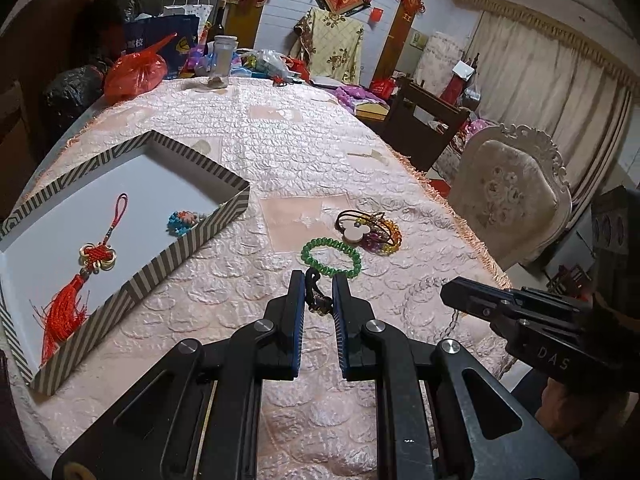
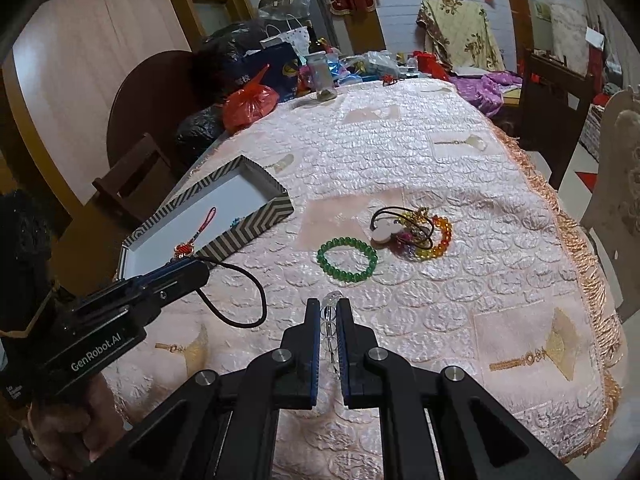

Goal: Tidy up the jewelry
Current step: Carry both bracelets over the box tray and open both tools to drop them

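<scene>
My left gripper is shut on a black cord necklace; its cord loop hangs over the cloth in the right wrist view. My right gripper is shut on a clear bead bracelet, which also shows in the left wrist view. A green bead bracelet lies just beyond both grippers. A pile with a rainbow bead bracelet and a white charm lies further on. The striped box at the left holds a red knot tassel and a blue ornament.
The table has a pink quilted cloth with a fringed edge on the right. Bags, a red plastic bag and a glass jar crowd the far end. An upholstered chair stands to the right of the table.
</scene>
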### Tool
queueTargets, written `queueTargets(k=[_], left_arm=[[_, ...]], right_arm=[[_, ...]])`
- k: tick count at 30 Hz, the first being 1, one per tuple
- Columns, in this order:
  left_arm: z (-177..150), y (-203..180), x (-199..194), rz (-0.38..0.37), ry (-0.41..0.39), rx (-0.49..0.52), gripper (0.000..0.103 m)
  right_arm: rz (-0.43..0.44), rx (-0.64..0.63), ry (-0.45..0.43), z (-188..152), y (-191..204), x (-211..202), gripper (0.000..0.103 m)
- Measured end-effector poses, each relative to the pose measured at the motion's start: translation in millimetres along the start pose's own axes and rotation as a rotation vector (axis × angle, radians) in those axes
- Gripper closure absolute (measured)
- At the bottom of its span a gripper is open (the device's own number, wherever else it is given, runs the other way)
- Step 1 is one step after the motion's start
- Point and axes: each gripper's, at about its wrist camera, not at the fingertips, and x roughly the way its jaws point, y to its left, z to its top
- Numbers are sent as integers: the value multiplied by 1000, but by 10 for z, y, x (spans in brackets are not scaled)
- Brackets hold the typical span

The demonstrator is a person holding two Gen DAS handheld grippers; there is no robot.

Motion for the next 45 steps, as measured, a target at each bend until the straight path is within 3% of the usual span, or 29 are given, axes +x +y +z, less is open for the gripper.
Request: queueTargets(k=[18, 31, 39, 45], left_arm=[[-16, 298, -5, 45, -3, -45, 91], [95, 784, -70, 79, -33, -126, 91], [248, 1375, -225, 167, -80, -228, 91], [277, 1803, -251, 290, -89, -280, 91]], right_arm=[[-13, -47, 44, 87, 223, 221, 96], [-13, -102, 66, 333, 492, 475, 96], [54, -141, 64, 627, 771, 773, 96], [144, -159, 51, 928, 1058, 1036, 96]])
